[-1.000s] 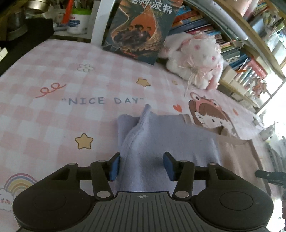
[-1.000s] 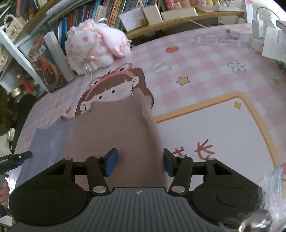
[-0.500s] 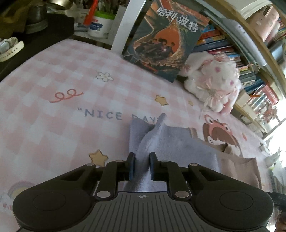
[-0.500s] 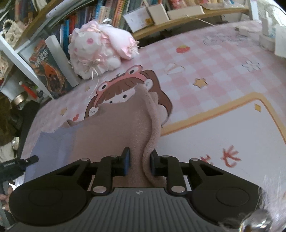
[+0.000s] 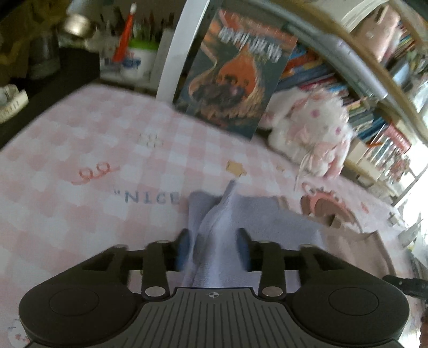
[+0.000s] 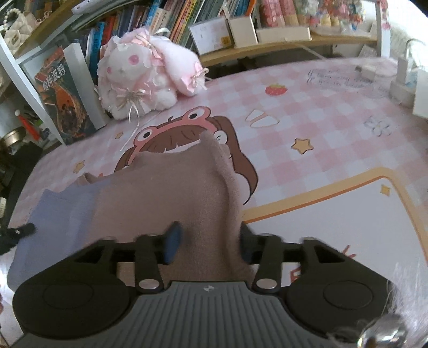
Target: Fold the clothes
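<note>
Holding a gripper in each hand over the pink checked table point(image 6: 334, 139), I see the cloth lying folded below both, lilac at its left end point(image 5: 256, 214) and brownish-pink at its right end point(image 6: 165, 198). My left gripper point(image 5: 214, 249) has just been opening: its blue pads stand apart on either side of a raised ridge of lilac fabric, which runs up between them without being pinched, so that side is released, though the view is blurred. My right gripper point(image 6: 208, 241) has likewise just been opening, its pads spread with a hump of the brownish fabric rising between them and no squeeze on it that I can see. The cloth rests on the table, partly covering the cartoon girl in a frog hat point(image 6: 187, 125) printed on the mat. Beyond it a white and pink plush rabbit point(image 6: 139, 80) sits beside a book point(image 5: 235, 72) propped against the shelf of books point(image 6: 165, 21)
</note>
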`<state>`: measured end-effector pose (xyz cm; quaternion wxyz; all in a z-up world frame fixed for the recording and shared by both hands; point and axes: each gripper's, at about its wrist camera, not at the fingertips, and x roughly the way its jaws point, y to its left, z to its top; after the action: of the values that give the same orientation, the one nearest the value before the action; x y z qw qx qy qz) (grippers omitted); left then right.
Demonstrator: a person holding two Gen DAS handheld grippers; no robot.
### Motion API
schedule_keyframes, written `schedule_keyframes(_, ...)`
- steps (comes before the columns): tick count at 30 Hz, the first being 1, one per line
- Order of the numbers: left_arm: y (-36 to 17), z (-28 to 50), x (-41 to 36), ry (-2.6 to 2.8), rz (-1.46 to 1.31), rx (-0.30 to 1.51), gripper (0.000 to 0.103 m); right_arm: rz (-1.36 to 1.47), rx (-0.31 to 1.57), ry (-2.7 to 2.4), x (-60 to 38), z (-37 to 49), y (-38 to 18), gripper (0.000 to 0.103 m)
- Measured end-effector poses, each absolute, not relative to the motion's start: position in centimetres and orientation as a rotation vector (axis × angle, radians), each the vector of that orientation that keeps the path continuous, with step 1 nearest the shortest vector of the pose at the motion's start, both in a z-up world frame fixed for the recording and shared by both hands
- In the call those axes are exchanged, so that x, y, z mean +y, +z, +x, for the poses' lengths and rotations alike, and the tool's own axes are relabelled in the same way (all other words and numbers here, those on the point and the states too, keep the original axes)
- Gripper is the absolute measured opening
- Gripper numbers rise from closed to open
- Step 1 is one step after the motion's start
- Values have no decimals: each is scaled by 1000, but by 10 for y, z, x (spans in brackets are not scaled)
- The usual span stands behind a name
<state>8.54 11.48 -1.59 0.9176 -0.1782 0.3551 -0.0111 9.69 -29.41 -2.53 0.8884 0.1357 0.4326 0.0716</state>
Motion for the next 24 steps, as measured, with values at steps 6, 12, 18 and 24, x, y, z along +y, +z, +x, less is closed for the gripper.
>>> schedule_keyframes(6, 8, 53, 101, 54, -228, 650, 71, 172, 833, 142, -289, 69, -9, 78)
schedule_keyframes(12, 11, 23, 81, 120, -192, 665, 77, 87, 806, 167, -287, 46, -5, 82)
schedule_keyframes(18, 5, -2, 49, 176, -213, 700, 77, 27, 812, 218, -287, 28, -4, 84)
schedule_keyframes(24, 4, -22, 16, 208, -200, 729, 77, -9, 841, 274, -291, 11, -6, 86)
